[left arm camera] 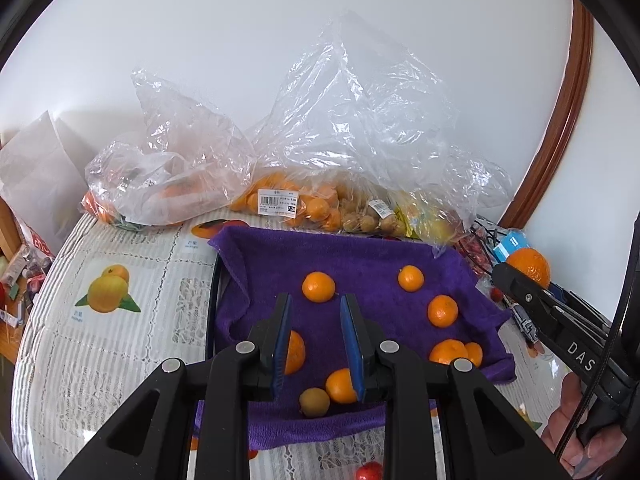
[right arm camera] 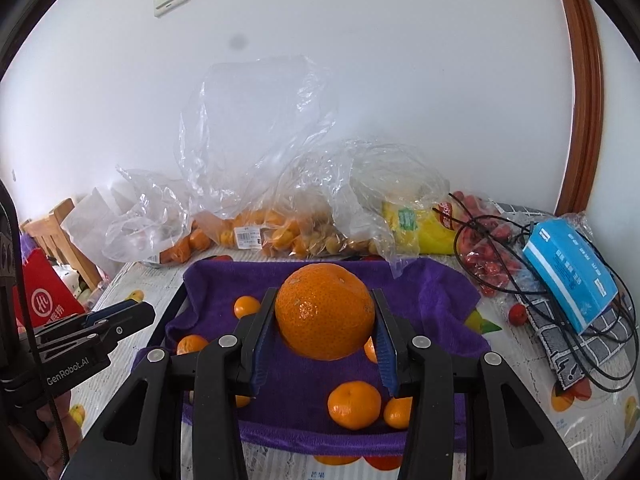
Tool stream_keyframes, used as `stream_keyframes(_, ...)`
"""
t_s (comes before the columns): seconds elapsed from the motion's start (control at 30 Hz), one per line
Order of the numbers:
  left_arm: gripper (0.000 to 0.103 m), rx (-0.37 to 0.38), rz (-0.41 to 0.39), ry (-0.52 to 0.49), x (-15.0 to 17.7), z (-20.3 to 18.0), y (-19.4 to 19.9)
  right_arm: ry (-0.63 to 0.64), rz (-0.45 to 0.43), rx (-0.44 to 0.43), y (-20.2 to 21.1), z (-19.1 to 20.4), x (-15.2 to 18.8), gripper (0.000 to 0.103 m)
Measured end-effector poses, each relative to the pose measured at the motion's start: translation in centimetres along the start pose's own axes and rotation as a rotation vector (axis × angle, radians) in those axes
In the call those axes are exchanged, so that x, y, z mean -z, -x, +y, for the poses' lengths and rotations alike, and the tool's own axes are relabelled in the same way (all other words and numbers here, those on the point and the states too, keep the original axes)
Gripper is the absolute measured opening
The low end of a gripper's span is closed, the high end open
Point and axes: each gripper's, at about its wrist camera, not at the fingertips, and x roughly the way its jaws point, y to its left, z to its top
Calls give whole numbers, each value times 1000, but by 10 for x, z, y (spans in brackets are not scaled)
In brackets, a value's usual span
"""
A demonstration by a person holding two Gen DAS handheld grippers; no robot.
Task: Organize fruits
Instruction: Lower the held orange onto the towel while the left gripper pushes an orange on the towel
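A purple towel [left arm camera: 360, 252] lies on the table with several small mandarins on it, such as one [left arm camera: 318, 287] just beyond my left fingertips. A brownish-green round fruit [left arm camera: 315, 402] rests at its near edge. My left gripper [left arm camera: 316, 308] hovers over the towel, shut, with nothing between its blue pads. My right gripper [right arm camera: 324, 312] is shut on a large orange [right arm camera: 325, 312], held above the towel [right arm camera: 432, 292]. From the left wrist view that orange [left arm camera: 529, 266] shows at the right, off the towel's right edge.
Clear plastic bags [left arm camera: 320, 200] of oranges and small yellowish fruit line the wall. A yellow packet [right arm camera: 412, 224], a bag of red fruit [right arm camera: 488, 256], a blue box [right arm camera: 568, 276] and black cables [right arm camera: 600, 344] crowd the right side. A person's hand [left arm camera: 576, 432] holds the right gripper.
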Motion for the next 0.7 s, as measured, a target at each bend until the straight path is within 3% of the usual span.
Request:
stream_keyframes(0.13,24,-30,-21,-10,-1,2,-3,-13,7,-7,-10,-1,0,43)
stream_keyframes(0.47,24,-29,23,24,5,12,-29,-19,8,-21,-24,-5,3,44)
stream_keyframes(0.7,24,-25,52,25,14,15,-43,-11,59,-18,-43,-5,17,44)
